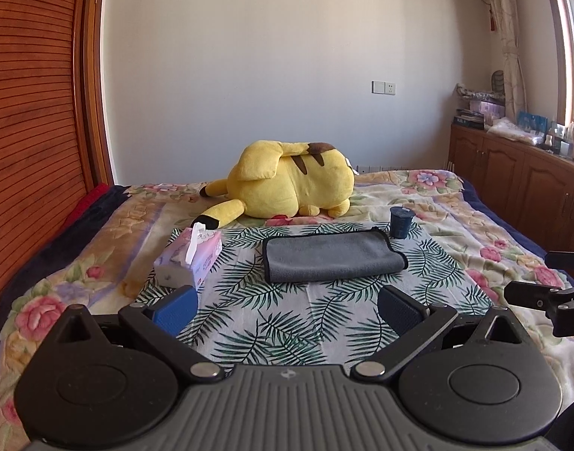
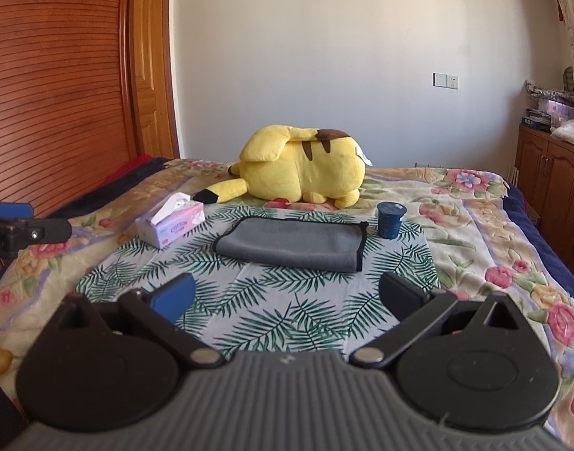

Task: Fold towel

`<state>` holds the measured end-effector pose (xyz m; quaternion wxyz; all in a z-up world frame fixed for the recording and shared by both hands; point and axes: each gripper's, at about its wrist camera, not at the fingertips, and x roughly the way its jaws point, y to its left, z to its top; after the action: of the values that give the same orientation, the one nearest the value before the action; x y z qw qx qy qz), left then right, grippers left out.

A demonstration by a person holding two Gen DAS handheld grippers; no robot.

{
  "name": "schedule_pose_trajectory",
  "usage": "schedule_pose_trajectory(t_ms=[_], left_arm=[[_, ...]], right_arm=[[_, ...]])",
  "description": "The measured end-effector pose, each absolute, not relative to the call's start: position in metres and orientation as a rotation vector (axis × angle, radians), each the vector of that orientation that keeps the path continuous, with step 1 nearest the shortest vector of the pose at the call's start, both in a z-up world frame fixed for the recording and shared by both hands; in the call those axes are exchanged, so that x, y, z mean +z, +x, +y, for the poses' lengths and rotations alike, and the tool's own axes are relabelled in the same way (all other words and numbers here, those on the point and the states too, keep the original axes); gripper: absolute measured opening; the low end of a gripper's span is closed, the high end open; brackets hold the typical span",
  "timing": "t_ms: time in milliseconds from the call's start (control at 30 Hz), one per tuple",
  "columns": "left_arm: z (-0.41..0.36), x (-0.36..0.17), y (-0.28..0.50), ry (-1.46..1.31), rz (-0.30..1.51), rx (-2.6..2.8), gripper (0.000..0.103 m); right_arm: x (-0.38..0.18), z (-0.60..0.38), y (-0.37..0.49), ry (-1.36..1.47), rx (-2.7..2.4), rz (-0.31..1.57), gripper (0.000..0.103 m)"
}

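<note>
- Towel (image 1: pixel 330 259), grey with dark edging, lies flat on the palm-leaf cloth (image 1: pixel 287 323) spread over the bed (image 1: pixel 475 218); looks already doubled over once, since a rounded fold runs along one short end.
- Landmark = towel. Tissue box (image 1: pixel 189 259) sits on the towel's left, apart from it. Dark blue cup (image 1: pixel 401 221) stands at the towel's far right corner, just beside it, not touching as far as I can tell. Yellow plush toy (image 1: pixel 287 184) lies behind the towel, well apart.
- Long axis of the towel runs left-right, across the line both cameras look along; its near long edge faces both tools.
- Left hand-held gripper (image 1: pixel 287 310): fingers spread wide, nothing between them, held above the cloth short of the towel's near edge, roughly level with the towel's left half.
- Right hand-held gripper (image 2: pixel 287 297): also spread wide and empty, short of the same near edge, facing the towel's middle to right half.
- Neither touches the towel. Both look about equally far from it; left is nearer the towel's left end, right nearer the bound right end.
- Judgement: next fold likely brings one short end over the other along the long axis, so each tool would take a corner on its own side; the cup next to the far right corner is the thing to avoid knocking.
</note>
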<state>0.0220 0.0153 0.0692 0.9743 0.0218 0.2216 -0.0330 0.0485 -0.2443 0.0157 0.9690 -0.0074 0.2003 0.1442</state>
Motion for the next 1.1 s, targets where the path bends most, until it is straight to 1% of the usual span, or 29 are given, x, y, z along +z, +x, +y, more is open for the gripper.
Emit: schedule_pose_trajectory(t_ms=[567, 1100], left_arm=[[0.034, 0.019, 0.018, 0.007, 0.507, -0.026, 0.086], [0.027, 0.002, 0.015, 0.056, 0.465, -0.008, 0.086]], right_arm=[[-0.02, -0.245, 0.042, -0.011, 0.259, 0.446, 0.103], [-0.026, -0.255, 0.042, 0.037, 0.218, 0.415, 0.103]])
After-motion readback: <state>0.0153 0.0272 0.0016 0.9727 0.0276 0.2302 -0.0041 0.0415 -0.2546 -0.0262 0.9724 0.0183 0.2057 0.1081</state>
